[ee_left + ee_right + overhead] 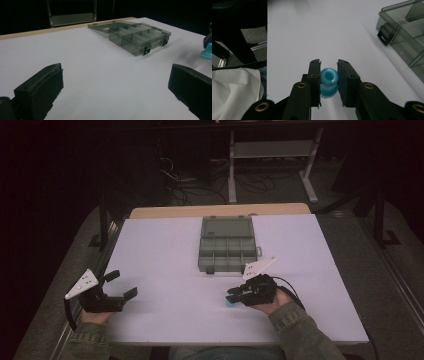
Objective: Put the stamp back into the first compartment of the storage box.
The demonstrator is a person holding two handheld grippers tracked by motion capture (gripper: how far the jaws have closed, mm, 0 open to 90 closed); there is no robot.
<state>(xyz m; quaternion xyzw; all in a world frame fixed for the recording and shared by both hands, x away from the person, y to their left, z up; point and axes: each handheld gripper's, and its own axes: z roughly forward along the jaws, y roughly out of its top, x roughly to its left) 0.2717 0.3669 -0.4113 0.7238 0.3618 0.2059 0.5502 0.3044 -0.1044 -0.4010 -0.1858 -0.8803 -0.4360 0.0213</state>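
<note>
A small blue spool-shaped piece (329, 77) with a hole through its top sits between the two black jaws of my right gripper (329, 65), which is shut on it. From above, the blue piece (230, 303) touches the white table just below that right gripper (232, 296), near the front middle. An open grey-green compartment box (227, 249) with its lid folded back lies at the table's middle back. My left gripper (121, 284) stands open at the front left, nothing between its jaws. The box (138, 37) and the blue piece (207, 53) also appear in the left gripper view.
The white table (165, 245) has a wooden strip (220, 211) along its far edge. Beyond it are dark floor, cables and a white shelf frame (272, 150). A white cloth (234, 92) lies at the left of the right gripper view.
</note>
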